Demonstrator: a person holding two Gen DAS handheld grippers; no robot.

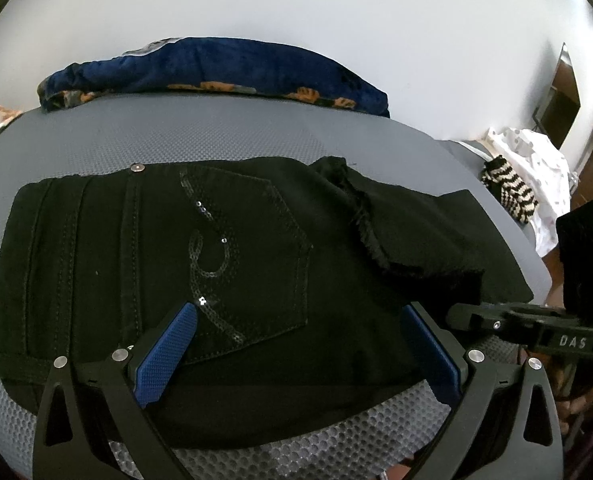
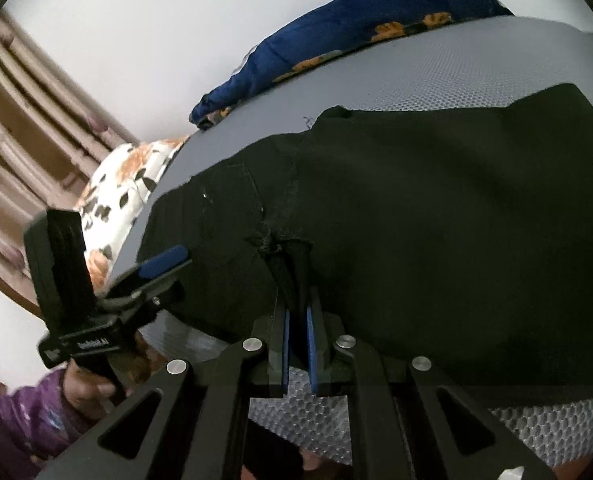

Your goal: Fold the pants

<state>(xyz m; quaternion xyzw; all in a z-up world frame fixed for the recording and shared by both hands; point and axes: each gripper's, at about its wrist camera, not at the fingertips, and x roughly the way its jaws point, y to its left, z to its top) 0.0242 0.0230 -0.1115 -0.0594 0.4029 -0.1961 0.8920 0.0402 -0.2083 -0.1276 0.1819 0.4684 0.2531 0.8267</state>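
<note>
1. Pants (image 1: 232,264) are black, lying folded on the grey mesh bed (image 1: 224,132), back pocket up.
2. Right hand-held gripper (image 2: 298,316) is pinched narrow on a bunched fabric edge; left hand-held gripper (image 1: 292,344) gapes wide over the pocket, holding nothing.
3. Looks mid-fold; next move probably carries that edge across.
4. Only readable writing: "DAS" on the right one.

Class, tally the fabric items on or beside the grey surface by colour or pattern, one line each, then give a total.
Black pants: 1
Navy blanket with orange print: 1
Black-and-cream striped cloth: 1
White spotted cloth: 1
White floral orange-and-black cloth: 1
Total: 5
</note>
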